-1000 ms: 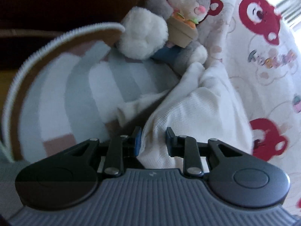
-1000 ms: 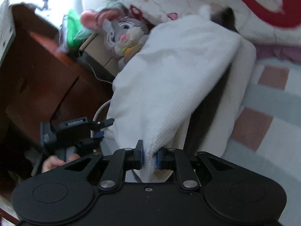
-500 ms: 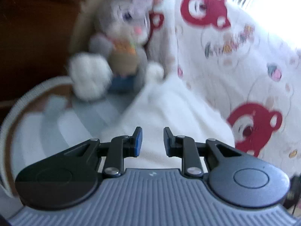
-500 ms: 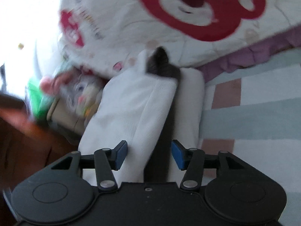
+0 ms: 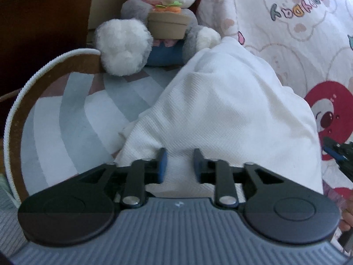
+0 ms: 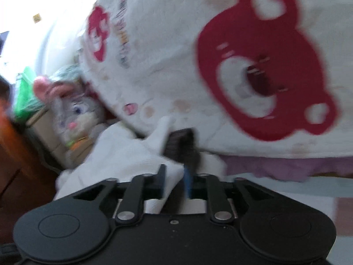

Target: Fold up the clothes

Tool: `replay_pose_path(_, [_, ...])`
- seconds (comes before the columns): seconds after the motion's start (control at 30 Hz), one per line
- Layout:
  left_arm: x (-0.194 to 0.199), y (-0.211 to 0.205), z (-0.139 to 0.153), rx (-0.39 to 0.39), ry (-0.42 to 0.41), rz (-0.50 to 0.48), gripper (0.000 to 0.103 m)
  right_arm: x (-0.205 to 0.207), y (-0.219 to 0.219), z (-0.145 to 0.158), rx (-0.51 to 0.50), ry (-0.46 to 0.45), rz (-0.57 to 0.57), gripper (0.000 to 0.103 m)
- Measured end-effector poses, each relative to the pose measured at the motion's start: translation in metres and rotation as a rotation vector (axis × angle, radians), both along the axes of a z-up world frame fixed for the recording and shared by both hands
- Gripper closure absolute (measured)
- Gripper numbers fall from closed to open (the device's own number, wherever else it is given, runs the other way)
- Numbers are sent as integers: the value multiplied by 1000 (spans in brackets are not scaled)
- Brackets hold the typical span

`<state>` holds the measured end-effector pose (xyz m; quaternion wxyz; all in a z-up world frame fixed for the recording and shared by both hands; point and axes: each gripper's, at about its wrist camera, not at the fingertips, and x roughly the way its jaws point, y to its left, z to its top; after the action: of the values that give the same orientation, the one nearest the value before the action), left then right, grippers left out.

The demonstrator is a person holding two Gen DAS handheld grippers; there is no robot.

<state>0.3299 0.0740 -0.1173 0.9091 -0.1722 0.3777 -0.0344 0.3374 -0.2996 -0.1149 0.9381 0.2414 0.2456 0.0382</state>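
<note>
White garment (image 5: 231,110) lies bunched on the striped rug (image 5: 66,121), tight against the bear-print bedspread (image 5: 297,33). Left gripper (image 5: 179,162) sits over it, jaws parted, cloth between them but not pinched. Right gripper (image 6: 174,177), blurred, stands narrowly apart with a white fold between. Plush rabbit (image 5: 158,22) sits beyond.
</note>
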Motion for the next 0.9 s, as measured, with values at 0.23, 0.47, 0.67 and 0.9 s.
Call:
replay_pose_path(0.23, [-22,-49,7,187,36,-22,31,-71,-14,2,-63,33,89,68])
replay_pose_path(0.47, [-60,-66,13,267,38,32,30,-127,-13,3,-156,43,162,68])
replay_pose_path(0.67, [-110,-85,13,250,104,-37,22,-171,-2,6,-263,18,233,67])
replay_pose_path(0.9, [-172,-143,38,326,70,-123,7,-228,3,16,-305,-28,255,56])
